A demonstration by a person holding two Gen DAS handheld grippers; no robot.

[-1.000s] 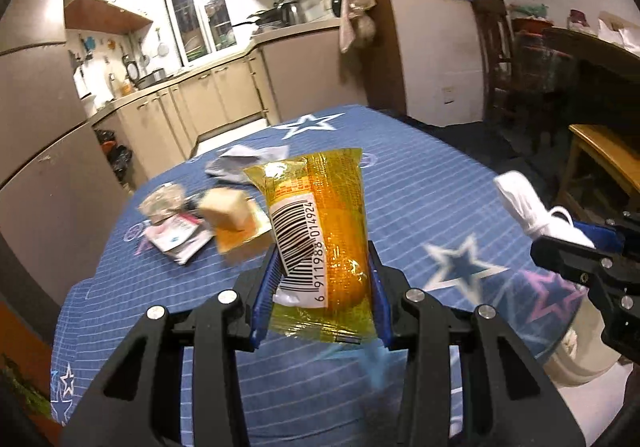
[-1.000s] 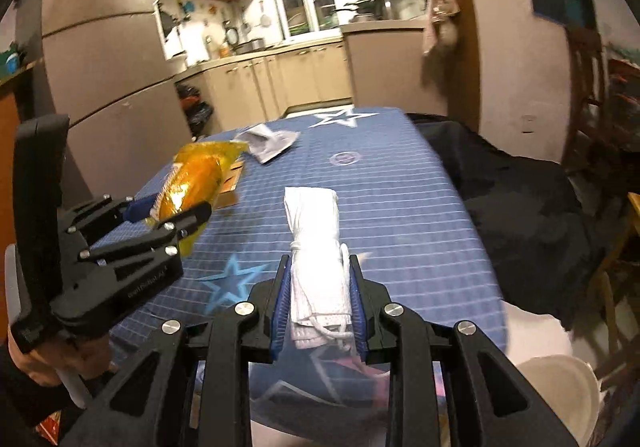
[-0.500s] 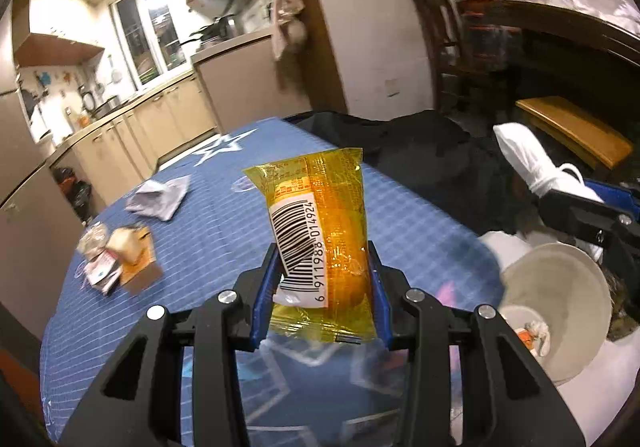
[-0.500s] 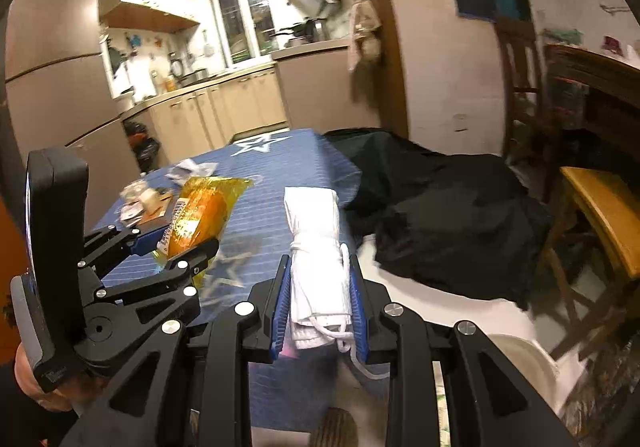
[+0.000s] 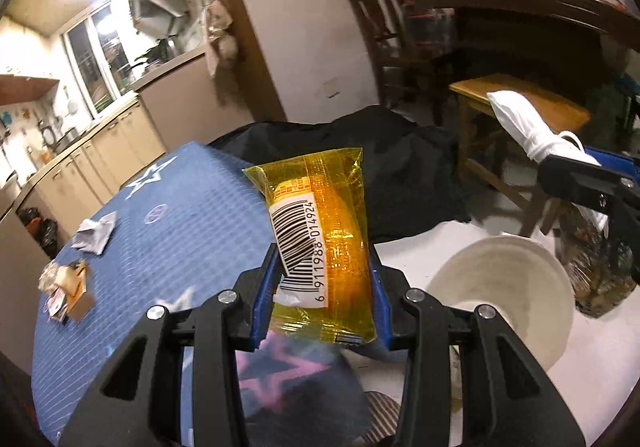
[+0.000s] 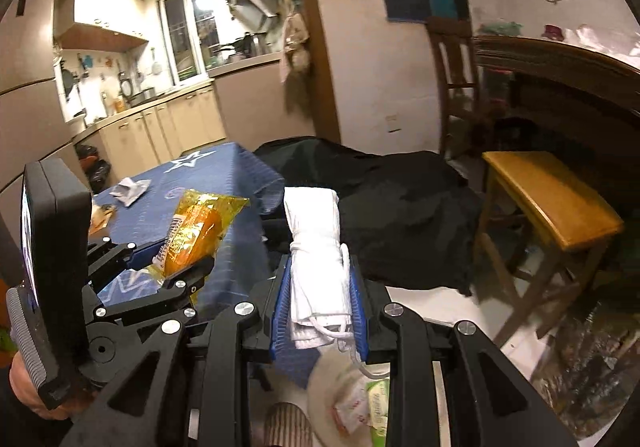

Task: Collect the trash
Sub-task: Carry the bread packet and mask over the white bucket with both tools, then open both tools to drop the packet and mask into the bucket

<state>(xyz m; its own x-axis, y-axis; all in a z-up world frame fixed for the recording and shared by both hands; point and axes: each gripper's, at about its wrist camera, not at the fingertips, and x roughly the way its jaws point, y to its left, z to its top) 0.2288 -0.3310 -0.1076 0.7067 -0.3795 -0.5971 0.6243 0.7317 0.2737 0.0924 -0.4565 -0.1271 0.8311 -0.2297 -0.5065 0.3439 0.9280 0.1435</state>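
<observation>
Clamping a yellow snack wrapper (image 5: pixel 324 243) between its blue pads, the left gripper (image 5: pixel 322 279) holds it upright (barcode facing the camera) past the near right edge of the blue star-patterned tablecloth (image 5: pixel 168 231). To its right, the right gripper (image 6: pixel 318 307) is closed on a rolled white mask (image 6: pixel 316 259). A white bin (image 5: pixel 504 299) stands on the floor just below both grippers, with wrappers already inside. More scraps (image 5: pixel 66 283) lie on the table's far left.

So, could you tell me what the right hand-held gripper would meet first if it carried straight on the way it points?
Probably the black cloth heaped on the floor: the right hand-held gripper, shut on the white bundle, aims at it, though depth is unclear.
</observation>
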